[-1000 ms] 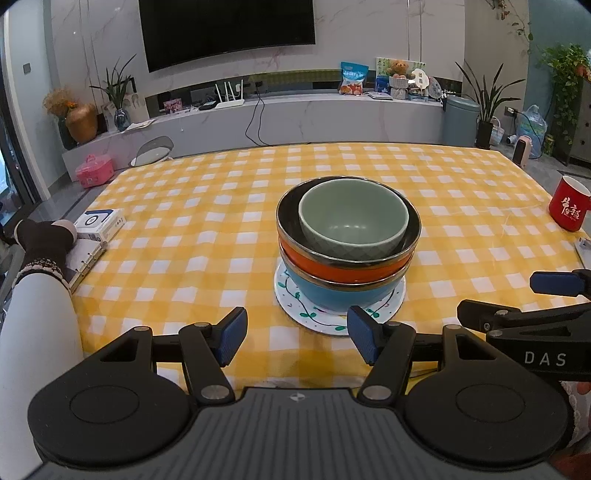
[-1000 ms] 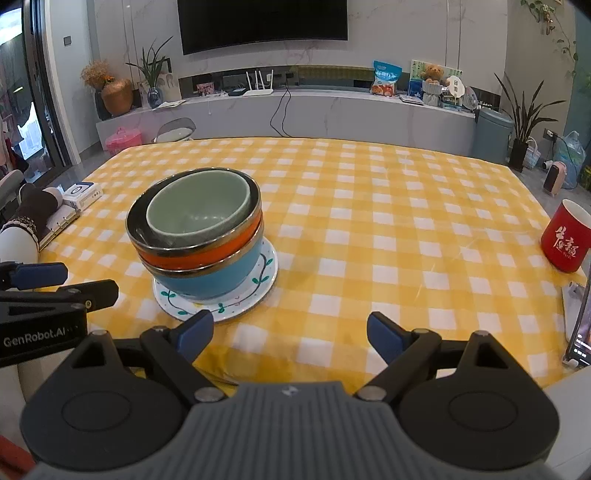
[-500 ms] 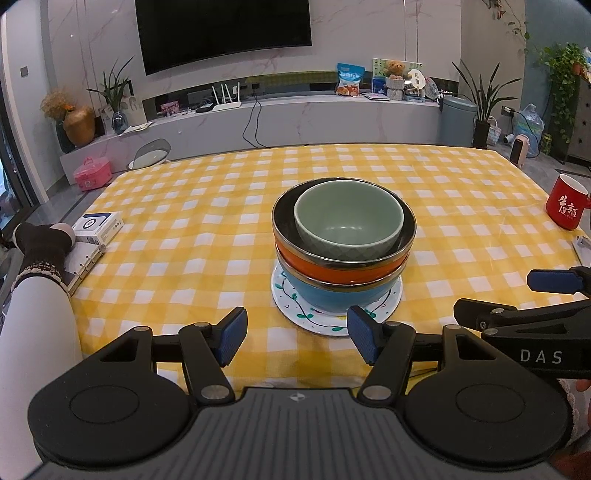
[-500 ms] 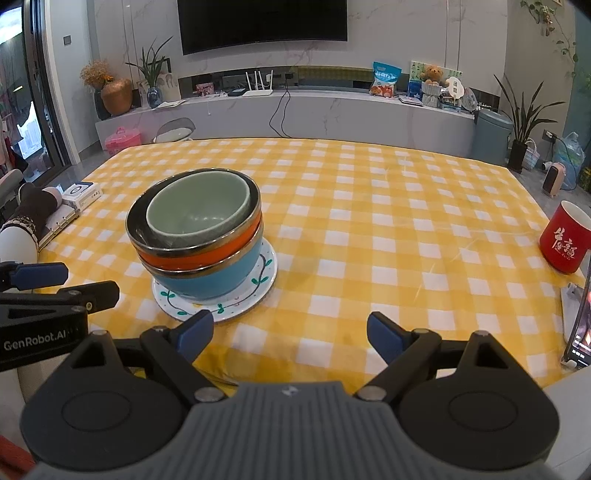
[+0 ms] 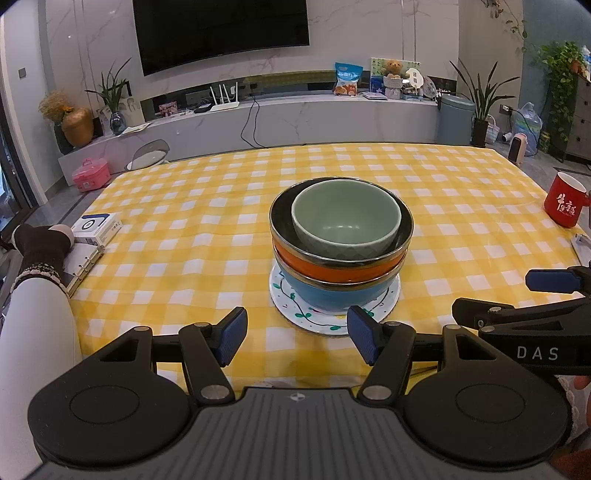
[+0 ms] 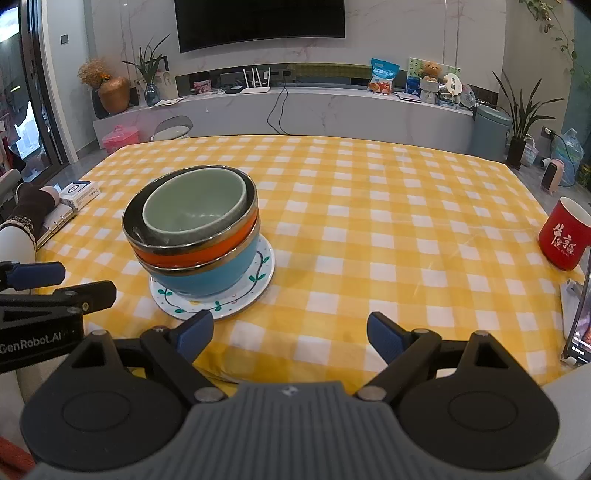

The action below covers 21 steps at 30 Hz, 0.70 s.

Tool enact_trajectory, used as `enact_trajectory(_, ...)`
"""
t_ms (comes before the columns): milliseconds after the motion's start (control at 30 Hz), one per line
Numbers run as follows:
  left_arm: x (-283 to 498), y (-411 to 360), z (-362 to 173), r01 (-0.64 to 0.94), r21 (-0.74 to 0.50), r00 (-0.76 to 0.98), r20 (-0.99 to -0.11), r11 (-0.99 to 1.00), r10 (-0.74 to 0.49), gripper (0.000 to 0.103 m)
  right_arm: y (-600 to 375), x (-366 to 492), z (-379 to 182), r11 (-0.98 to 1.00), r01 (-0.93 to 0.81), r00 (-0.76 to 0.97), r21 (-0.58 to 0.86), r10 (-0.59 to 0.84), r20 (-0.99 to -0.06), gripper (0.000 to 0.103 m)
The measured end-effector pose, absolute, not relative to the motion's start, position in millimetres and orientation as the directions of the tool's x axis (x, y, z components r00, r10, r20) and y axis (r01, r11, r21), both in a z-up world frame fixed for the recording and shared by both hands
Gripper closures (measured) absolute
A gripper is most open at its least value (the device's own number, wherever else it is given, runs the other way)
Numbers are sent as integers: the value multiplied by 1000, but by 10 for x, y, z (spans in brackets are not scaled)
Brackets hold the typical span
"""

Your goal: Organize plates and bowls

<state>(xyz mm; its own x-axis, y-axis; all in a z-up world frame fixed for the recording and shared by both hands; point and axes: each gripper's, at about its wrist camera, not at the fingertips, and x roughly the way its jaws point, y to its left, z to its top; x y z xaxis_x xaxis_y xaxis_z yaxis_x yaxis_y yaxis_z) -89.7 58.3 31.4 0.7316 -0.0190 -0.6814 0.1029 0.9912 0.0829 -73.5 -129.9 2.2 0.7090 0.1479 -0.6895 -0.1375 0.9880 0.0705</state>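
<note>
Bowls [image 5: 341,243] stacked on plate [image 5: 295,317], both claws spread, empty

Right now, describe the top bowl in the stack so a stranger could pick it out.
On the yellow checked tablecloth stands one stack of bowls on a white leaf-patterned plate. The pale green bowl nests inside the orange bowl, above the blue bowl. It is the smallest, and faceted outside.

Beyond the tongs, a large dark television [image 5: 221,31] hangs on a marble wall [image 5: 376,29] above a long grey shelf [image 5: 295,118] with potted plants [image 5: 480,92], the floor [image 5: 55,203] is grey.
</note>
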Motion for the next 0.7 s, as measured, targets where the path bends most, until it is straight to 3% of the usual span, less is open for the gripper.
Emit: enact_trajectory(700, -898, 557, 319, 106, 83, 730, -683, 991, -20, 30, -1271, -715, -8, 989, -133, 702, 69, 143, -698, 14)
